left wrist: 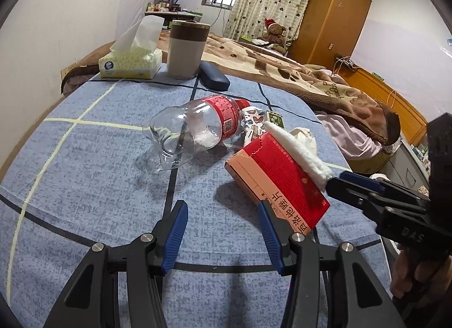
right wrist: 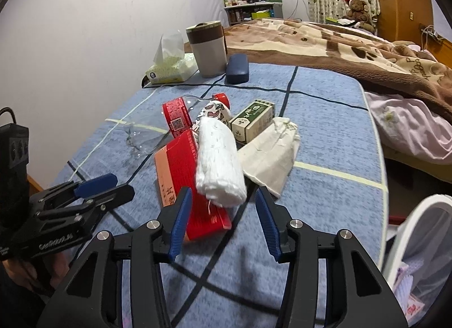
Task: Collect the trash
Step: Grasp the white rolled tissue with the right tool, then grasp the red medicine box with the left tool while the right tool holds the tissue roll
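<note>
A pile of trash lies on the blue checked tablecloth (left wrist: 84, 172): a crushed clear plastic bottle (left wrist: 195, 127) with a red label, a red carton (left wrist: 282, 181), a white rolled cloth (right wrist: 219, 164) lying on the carton, a green and white small box (right wrist: 252, 120), a crumpled white paper bag (right wrist: 271, 155) and a patterned wrapper (right wrist: 213, 113). My left gripper (left wrist: 223, 223) is open, its right finger beside the red carton's near end. My right gripper (right wrist: 223, 209) is open just in front of the white roll, holding nothing.
At the table's far end stand a tissue pack (left wrist: 130, 62), a grey and brown canister (left wrist: 186, 48) and a dark blue glasses case (left wrist: 214, 76). A bed with a brown blanket (right wrist: 353, 45) lies to the right. A white bin rim (right wrist: 418, 232) shows at the table's right edge.
</note>
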